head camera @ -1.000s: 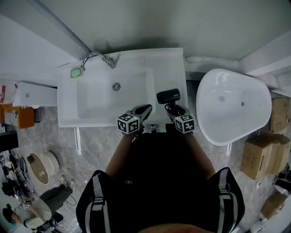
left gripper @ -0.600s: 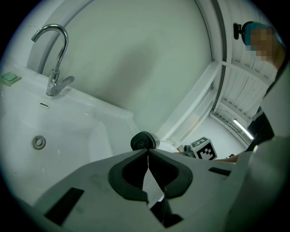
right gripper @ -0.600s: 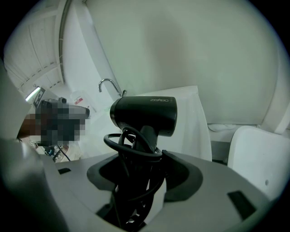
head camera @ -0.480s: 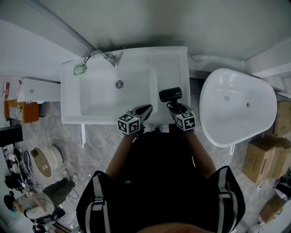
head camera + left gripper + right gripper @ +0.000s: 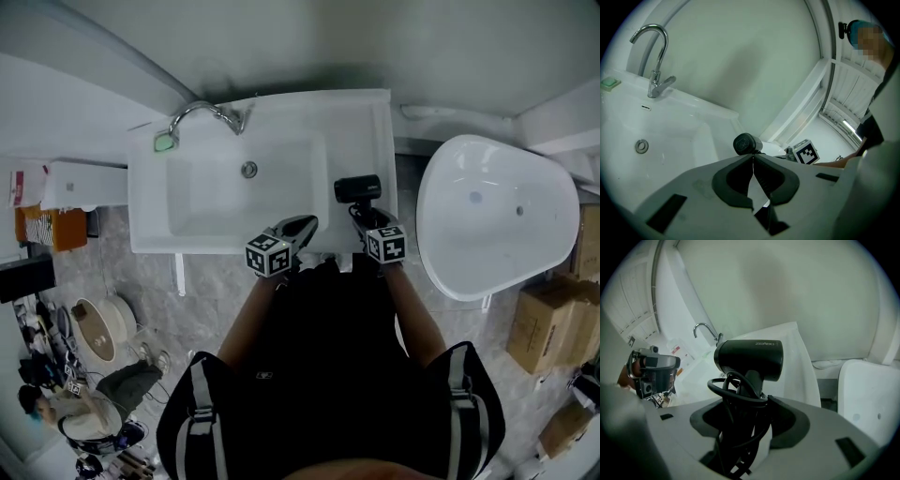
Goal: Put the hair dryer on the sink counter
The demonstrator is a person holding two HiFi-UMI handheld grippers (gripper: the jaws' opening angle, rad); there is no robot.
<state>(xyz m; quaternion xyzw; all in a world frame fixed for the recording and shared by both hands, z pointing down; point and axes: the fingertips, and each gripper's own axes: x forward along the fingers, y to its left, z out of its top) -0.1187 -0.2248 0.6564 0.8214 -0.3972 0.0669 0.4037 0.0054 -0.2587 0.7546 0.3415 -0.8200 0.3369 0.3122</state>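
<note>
A black hair dryer (image 5: 357,188) with its cord wound round the handle is over the flat right part of the white sink counter (image 5: 361,131). My right gripper (image 5: 362,215) is shut on the handle and cord. In the right gripper view the dryer (image 5: 750,357) stands upright above the jaws, barrel level; whether it rests on the counter I cannot tell. My left gripper (image 5: 302,226) is shut and empty at the sink's front edge, left of the dryer. The left gripper view shows its tips (image 5: 752,157) meeting, with the dryer's round end (image 5: 746,143) just beyond them.
A chrome faucet (image 5: 202,117) and a green pad (image 5: 165,142) stand at the back left of the basin, with the drain (image 5: 248,170) in the middle. A white tub (image 5: 497,216) is close on the right. Cardboard boxes (image 5: 548,337) lie on the floor beyond it.
The head view has drifted a little, so the sink sits slightly further right and higher. Both grippers and the hair dryer keep about the same place relative to the sink.
</note>
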